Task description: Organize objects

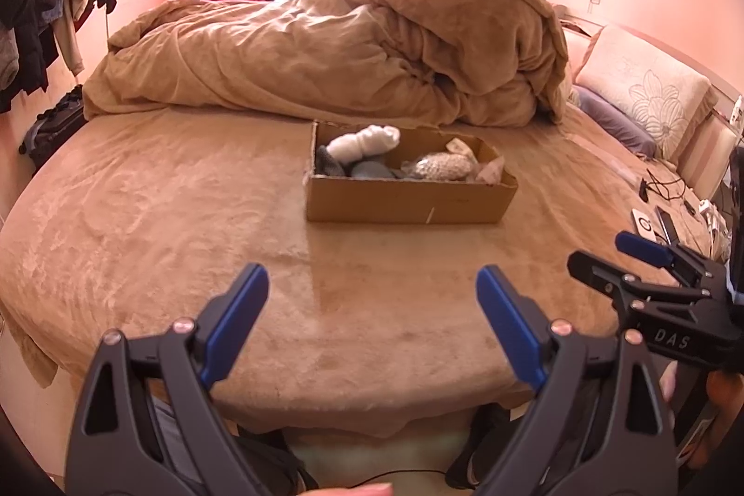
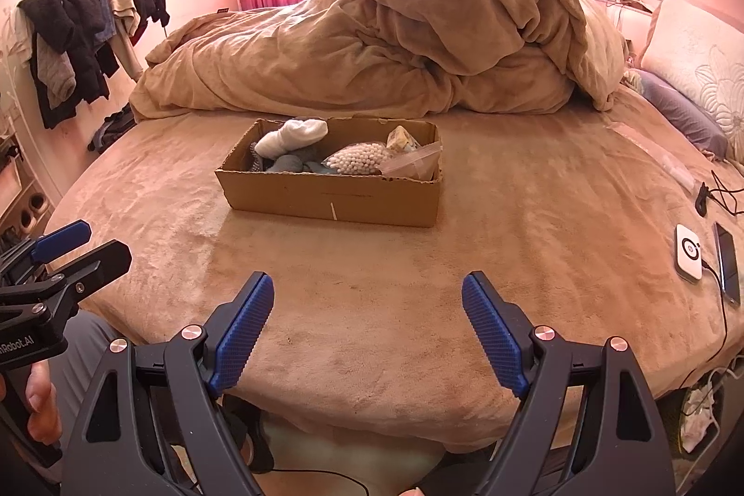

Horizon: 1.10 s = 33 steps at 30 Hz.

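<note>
Brown cardboard, that was the centrepiece: an open cardboard box [image 1: 409, 196] sat on the tan bed cover [image 1: 162, 226], well ahead of both tools and touching neither. Inside it lay a white rolled sock [image 2: 293, 137] at the left end, grey socks [image 2: 286, 162] under it, a bag of white beads [image 2: 358, 159] in the middle, and a clear zip bag [image 2: 416, 161] at the right end.

And the left gripper [image 1: 372, 300] hung low over the near edge of the bed, jaws spread wide with nothing between the blue pads [image 1: 235, 324]; the box stood beyond the gap, a touch right of centre. The right gripper [image 2: 367, 305] matched it, jaws fully apart and empty, with the box up ahead and slightly left of its gap. Each tool showed at the edge of the other's view, side by side.

Behind the box a heaped tan duvet [image 2: 418, 45] filled the far side of the bed. At the right edge lay a phone [image 2: 727, 263] and a white charger [image 2: 688, 252] with cables.
</note>
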Each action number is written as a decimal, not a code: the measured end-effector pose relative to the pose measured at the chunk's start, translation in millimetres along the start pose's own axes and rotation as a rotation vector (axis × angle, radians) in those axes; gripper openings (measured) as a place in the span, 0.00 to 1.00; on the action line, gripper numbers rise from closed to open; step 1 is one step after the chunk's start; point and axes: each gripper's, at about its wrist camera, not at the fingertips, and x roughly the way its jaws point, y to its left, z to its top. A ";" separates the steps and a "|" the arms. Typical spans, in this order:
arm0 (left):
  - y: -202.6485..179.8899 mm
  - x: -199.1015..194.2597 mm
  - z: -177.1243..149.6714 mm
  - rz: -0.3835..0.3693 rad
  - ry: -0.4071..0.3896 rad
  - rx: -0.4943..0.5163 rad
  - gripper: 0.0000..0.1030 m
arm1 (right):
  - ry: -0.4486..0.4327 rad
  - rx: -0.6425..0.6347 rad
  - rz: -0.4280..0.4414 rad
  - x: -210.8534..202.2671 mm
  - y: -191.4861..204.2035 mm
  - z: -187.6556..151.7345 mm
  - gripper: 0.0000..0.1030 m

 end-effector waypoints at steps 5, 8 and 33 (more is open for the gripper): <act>-0.2 0.8 -1.2 0.000 0.000 0.003 0.89 | -0.003 -0.002 -0.006 0.3 -0.8 0.3 0.83; 0.8 1.5 -1.5 0.001 0.002 -0.001 0.89 | -0.002 -0.004 -0.006 0.4 -0.7 0.3 0.83; 0.9 8.7 -1.1 -0.039 -0.005 -0.007 0.89 | 0.000 -0.016 -0.007 2.5 3.2 2.7 0.83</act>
